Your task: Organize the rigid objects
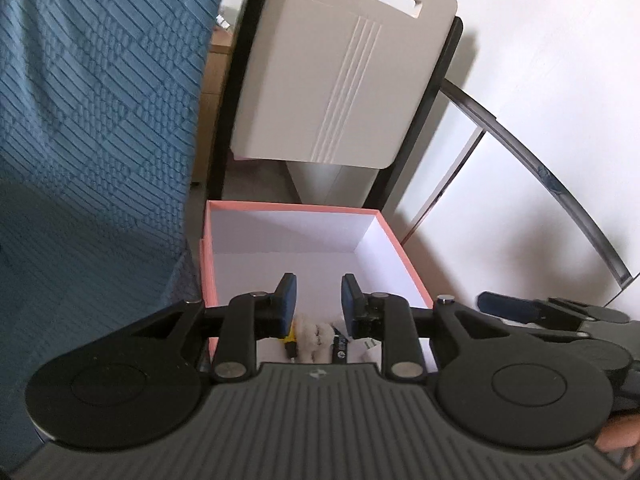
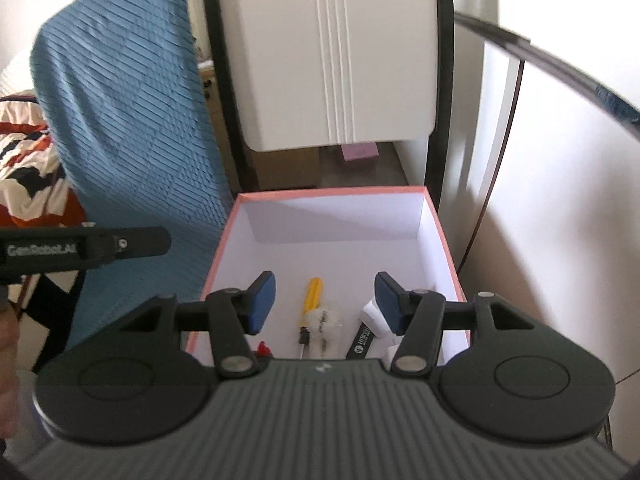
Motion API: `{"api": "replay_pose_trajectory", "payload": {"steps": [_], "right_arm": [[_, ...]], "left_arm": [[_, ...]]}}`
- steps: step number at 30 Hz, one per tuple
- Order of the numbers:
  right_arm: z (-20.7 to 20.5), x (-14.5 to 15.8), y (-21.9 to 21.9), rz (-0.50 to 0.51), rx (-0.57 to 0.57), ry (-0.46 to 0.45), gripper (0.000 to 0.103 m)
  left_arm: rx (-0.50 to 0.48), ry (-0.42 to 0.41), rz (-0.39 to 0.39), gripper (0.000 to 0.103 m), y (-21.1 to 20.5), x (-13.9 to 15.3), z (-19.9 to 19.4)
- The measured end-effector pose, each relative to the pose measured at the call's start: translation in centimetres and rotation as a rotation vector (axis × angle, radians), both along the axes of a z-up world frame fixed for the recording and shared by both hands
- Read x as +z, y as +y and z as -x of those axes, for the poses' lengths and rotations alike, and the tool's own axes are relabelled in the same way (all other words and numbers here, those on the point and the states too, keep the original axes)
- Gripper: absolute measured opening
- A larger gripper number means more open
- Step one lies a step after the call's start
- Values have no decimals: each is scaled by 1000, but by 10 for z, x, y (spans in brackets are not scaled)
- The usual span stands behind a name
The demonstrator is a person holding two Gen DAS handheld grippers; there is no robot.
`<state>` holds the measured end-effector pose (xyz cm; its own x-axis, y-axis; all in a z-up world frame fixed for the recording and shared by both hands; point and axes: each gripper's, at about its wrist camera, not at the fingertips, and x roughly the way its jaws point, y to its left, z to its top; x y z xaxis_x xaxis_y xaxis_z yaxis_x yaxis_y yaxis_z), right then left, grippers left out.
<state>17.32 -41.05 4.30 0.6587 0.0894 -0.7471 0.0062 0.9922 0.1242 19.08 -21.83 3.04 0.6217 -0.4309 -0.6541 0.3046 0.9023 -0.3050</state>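
Observation:
A pink-rimmed box (image 2: 444, 232) with a white inside stands open in both views; its rim also shows in the left wrist view (image 1: 292, 206). Inside lie a yellow-handled screwdriver (image 2: 311, 300), a white fluffy piece (image 2: 326, 320), a black strip with white print (image 2: 362, 344), a white folded object (image 2: 372, 314) and a small red thing (image 2: 264, 348). My left gripper (image 1: 319, 298) is open and empty over the box's near end. My right gripper (image 2: 325, 300) is open and empty above the objects. The left gripper's side (image 2: 84, 248) shows at the left of the right wrist view.
A chair with a blue textured cover (image 1: 92, 120) stands left of the box. A white chair back (image 2: 336, 52) with a black frame rises behind it. A white wall and a chrome rail (image 1: 560, 184) lie to the right. A patterned cloth (image 2: 24, 168) is at far left.

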Motion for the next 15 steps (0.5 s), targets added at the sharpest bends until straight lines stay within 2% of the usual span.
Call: {"api": "replay_pose_trajectory", "payload": {"steps": [15], "right_arm": [[53,29,32,23,-16,-39,62]], "left_arm": [[-1,-65,21,30,45,27,54]]}}
